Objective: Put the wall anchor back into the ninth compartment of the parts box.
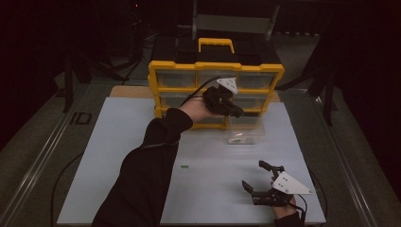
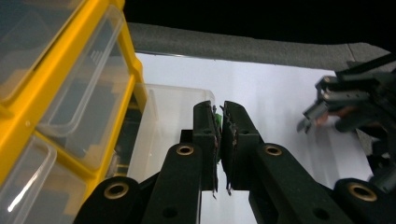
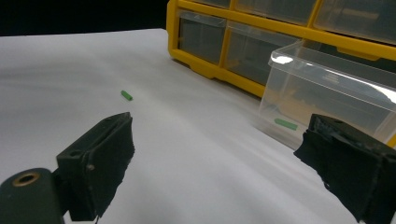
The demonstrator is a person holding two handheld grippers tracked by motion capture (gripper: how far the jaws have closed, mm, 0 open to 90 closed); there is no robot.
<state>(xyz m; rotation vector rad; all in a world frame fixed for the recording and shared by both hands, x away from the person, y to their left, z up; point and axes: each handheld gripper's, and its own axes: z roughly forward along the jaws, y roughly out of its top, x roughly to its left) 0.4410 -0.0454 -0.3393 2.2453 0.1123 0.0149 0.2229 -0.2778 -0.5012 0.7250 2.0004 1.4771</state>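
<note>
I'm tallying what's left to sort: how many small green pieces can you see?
3: one green piece pinched in the left tongs above the pulled-out clear drawer, one inside that drawer, one loose on the white table. The dim closed drawers may hide more.

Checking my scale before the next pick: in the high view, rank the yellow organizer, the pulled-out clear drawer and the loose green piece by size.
1. Yellow organizer
2. Clear drawer
3. Green piece, by far the smallest

"ID" on the table frame (image 1: 81, 118)
</note>
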